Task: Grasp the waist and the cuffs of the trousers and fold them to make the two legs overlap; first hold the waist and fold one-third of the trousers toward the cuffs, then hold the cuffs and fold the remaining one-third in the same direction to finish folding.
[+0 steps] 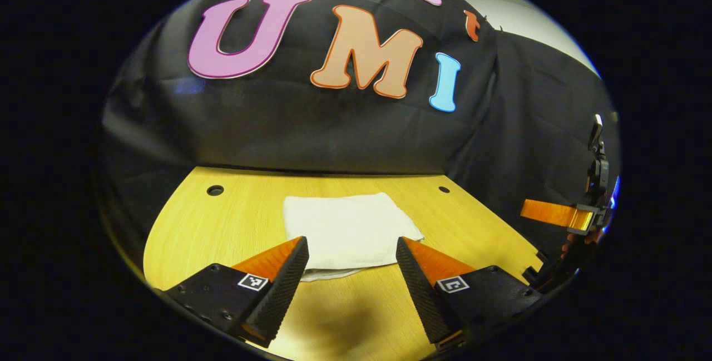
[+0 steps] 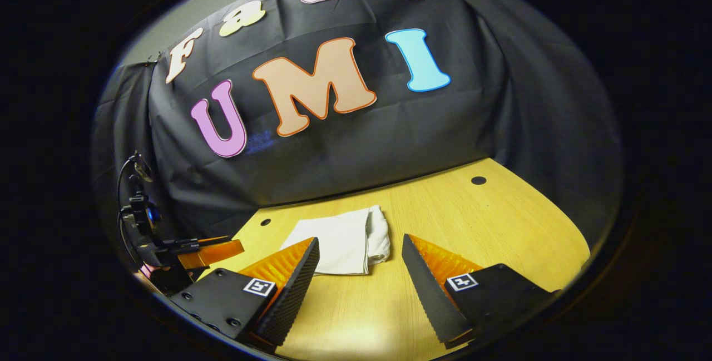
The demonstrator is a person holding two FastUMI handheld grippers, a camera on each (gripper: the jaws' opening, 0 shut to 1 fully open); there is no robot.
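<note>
The white trousers (image 1: 347,230) lie folded into a compact, roughly square bundle on the wooden table (image 1: 222,227). In the left gripper view my left gripper (image 1: 352,247) hangs open just short of the bundle's near edge, above the table, with nothing between its fingers. In the right gripper view the same trousers (image 2: 345,241) show as a stacked fold with a rounded end on the right. My right gripper (image 2: 360,252) is open too, raised over the table just in front of the bundle. The other gripper (image 1: 578,216) appears at the far right of the left gripper view, held by a hand.
The table has small round holes (image 1: 214,189) near its back corners, and another hole (image 2: 478,180) shows in the right gripper view. Black cloth walls close the back and sides. The left gripper (image 2: 189,250) sits at the left edge of the right gripper view.
</note>
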